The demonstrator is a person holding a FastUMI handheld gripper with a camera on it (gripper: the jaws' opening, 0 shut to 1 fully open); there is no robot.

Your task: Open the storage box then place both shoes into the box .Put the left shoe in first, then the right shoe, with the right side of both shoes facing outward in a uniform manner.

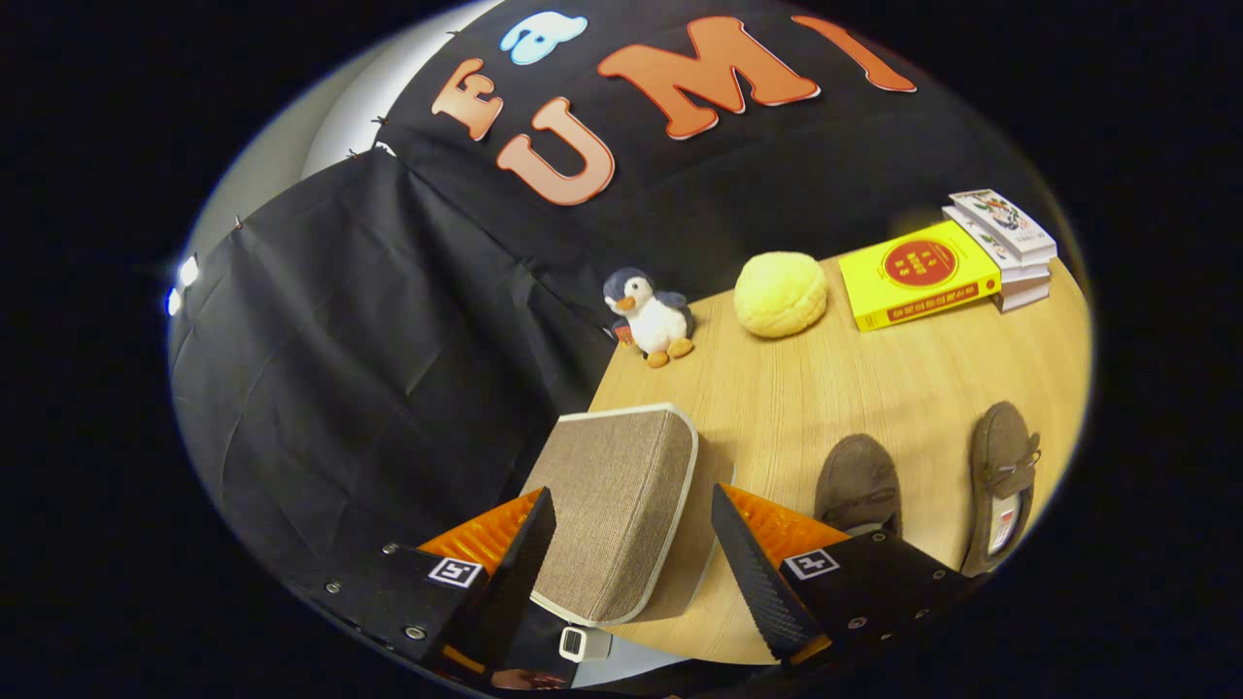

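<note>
My claw [631,544] hangs spread wide and grasping nothing, the closed fabric storage box [617,505] between its fingers on the counter [874,379]; both brown shoes [859,483] lie right of the box.

Storage box [617,510]: brownish woven fabric with pale piping around rounded edges, lid shut, sitting at the near corner of the wooden table, partly between the spread gripper [631,553] fingers, touching neither. Two brown suede slip-on shoes just beside it on the same table, apart from each other: nearer shoe [856,482] just beyond one finger, its heel hidden behind it; farther shoe [1002,482] lying lengthwise, opening and insole visible.
</note>
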